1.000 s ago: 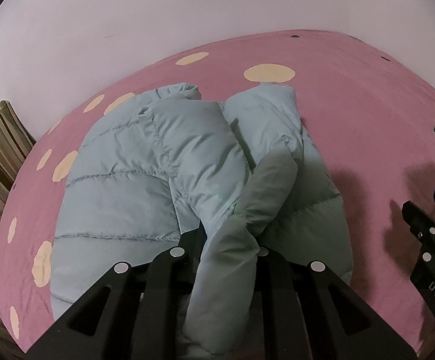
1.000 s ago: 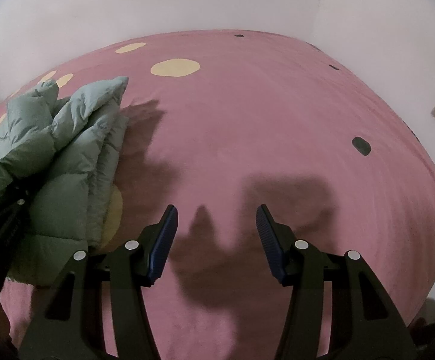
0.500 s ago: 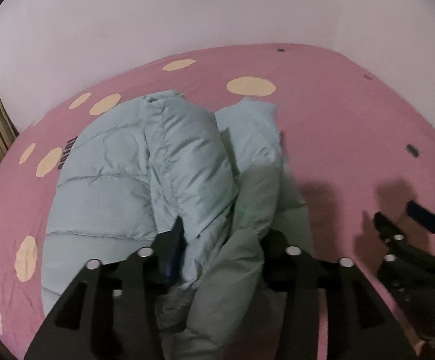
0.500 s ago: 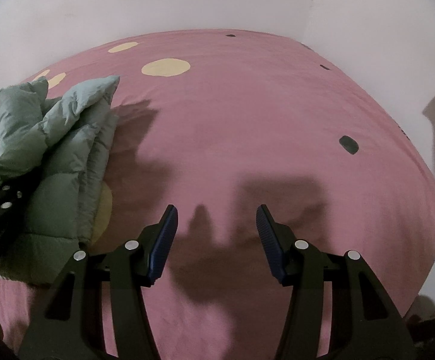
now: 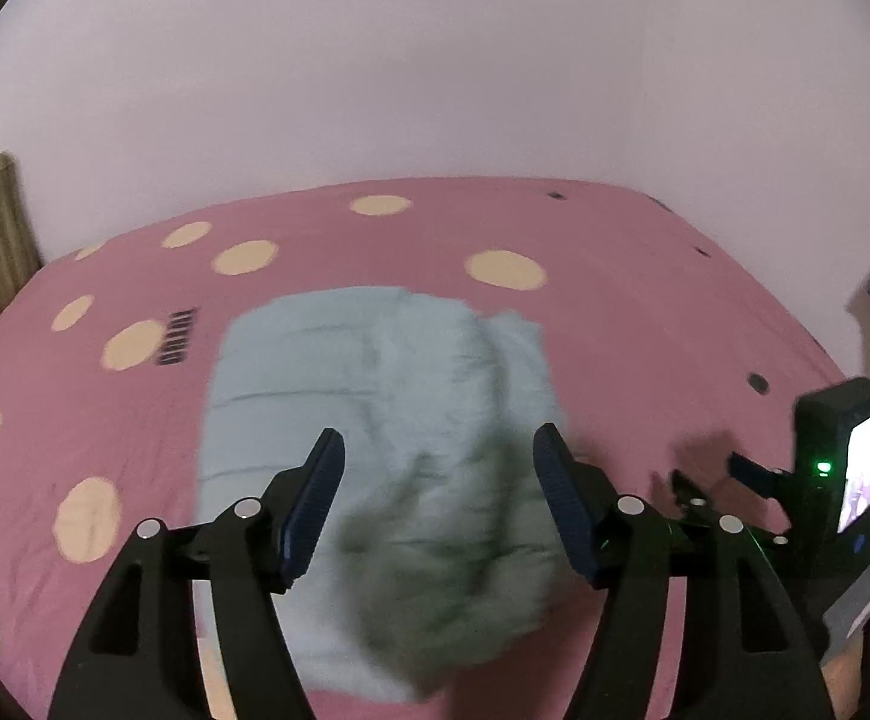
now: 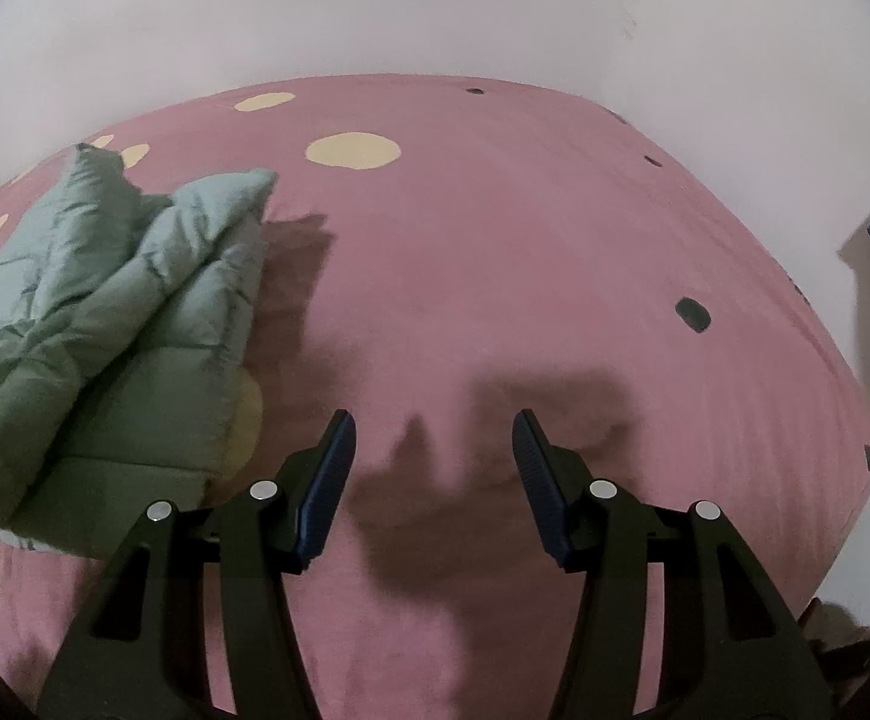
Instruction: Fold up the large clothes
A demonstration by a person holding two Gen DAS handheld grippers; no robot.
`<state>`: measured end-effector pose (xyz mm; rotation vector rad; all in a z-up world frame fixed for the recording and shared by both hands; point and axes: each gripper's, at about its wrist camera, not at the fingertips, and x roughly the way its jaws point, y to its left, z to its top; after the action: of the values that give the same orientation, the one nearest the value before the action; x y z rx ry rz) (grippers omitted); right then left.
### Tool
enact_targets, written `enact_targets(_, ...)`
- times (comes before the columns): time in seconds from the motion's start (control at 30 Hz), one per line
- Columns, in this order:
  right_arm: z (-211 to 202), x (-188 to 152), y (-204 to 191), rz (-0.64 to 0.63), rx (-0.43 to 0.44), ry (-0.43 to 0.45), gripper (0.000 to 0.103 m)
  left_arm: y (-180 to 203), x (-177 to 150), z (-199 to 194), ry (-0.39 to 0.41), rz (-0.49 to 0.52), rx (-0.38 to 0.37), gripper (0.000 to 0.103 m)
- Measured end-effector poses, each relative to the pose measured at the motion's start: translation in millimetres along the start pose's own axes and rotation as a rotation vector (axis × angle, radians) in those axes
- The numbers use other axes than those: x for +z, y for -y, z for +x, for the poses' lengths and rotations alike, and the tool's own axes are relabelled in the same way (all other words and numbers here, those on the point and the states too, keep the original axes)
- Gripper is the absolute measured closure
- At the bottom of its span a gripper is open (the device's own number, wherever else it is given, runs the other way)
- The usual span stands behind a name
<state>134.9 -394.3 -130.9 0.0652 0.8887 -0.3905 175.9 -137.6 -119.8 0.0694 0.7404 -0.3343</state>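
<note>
The jacket (image 5: 375,450) lies bundled on the bed (image 5: 645,312), toward the bed's left side and short of the far edge that meets the wall; the right half of the bed is bare. Your left claw (image 5: 435,504) hangs above the bundle with the padded folds directly ahead and below, between the lines of its two fingers but not touching either. Its jaws have just been opening and now stand released, with nothing pressed between the pads. In the right wrist view the jacket (image 6: 111,312) sits off to the left of your right claw (image 6: 432,480), which is spread and grips nothing, pointing at plain pink sheet. The left claw is therefore the nearer one; the right is well apart from the cloth. The bundle's long axis appears to run from the near edge of the bed toward the far edge, roughly along the left claw's pointing line. The left view is blurred, so seams and sleeve ends cannot be told apart there. Any further fold would probably call for the right claw to cross leftward first.
</note>
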Motion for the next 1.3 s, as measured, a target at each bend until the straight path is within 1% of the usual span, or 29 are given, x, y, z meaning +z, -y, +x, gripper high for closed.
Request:
enact_targets(0.13, -7.3, 3.6, -11.9, -0.014, 0.022, 0.008, 0.049, -45.2, -6.3, -6.1, 0.010, -0.057, 0.110, 0.038)
enact_targets(0.2, -12.2, 6.5, -18.7, -0.020, 0.033, 0.017, 0.049, -70.7, -12.2, -5.3, 0.010, -0.090, 0.187, 0.038)
enact_targets(0.37, -29.4, 19.5, -40.1, -0.046, 0.064, 0.057, 0.048, -116.1, -28.8, 1.0, -0.016, -0.143, 0.291, 0.038)
enact_targets(0.47, -46.1, 30.3, -60.8, -0.071, 0.099, 0.096, 0.047, -134.2, -39.3, 2.6, -0.025, -0.143, 0.362, 0.038)
enact_targets(0.53, -56.1, 35.4, -73.4, -0.084, 0.130, 0.115, 0.045, -145.5, -43.9, 5.8, -0.032, -0.147, 0.389, 0.038)
enact_targets(0.6, -67.2, 41.0, -91.2, -0.104, 0.170, 0.138, 0.035, -155.7, -47.3, 8.3, -0.041, -0.164, 0.388, 0.038)
enact_targets(0.7, -74.6, 44.9, -119.1, -0.149, 0.211, 0.153, 0.026, -163.7, -50.8, 11.0, -0.049, -0.175, 0.384, 0.038)
enact_targets(0.73, -73.0, 45.1, -128.4, -0.163, 0.220, 0.148, 0.026, -165.5, -52.1, 12.2, -0.051, -0.172, 0.388, 0.038)
enact_targets(0.8, -65.9, 45.6, -140.7, -0.185, 0.213, 0.131, 0.026, -167.5, -54.3, 12.9, -0.054, -0.171, 0.390, 0.038)
enact_targets(0.9, -50.3, 44.1, -152.9, -0.226, 0.169, 0.093, 0.022, -172.1, -55.9, 16.9, -0.061, -0.177, 0.387, 0.038)
enact_targets(1.17, -24.2, 34.3, -147.9, -0.238, 0.111, 0.015, 0.020, -178.3, -60.6, 25.0, -0.079, -0.195, 0.372, 0.038)
enact_targets(1.27, -16.6, 30.1, -144.4, -0.218, 0.132, -0.019, 0.021, -177.6, -61.4, 27.1, -0.082, -0.197, 0.363, 0.038)
enact_targets(1.3, -15.1, 29.9, -144.0, -0.214, 0.141, -0.027, 0.025, -176.9, -61.6, 28.0, -0.083, -0.196, 0.361, 0.038)
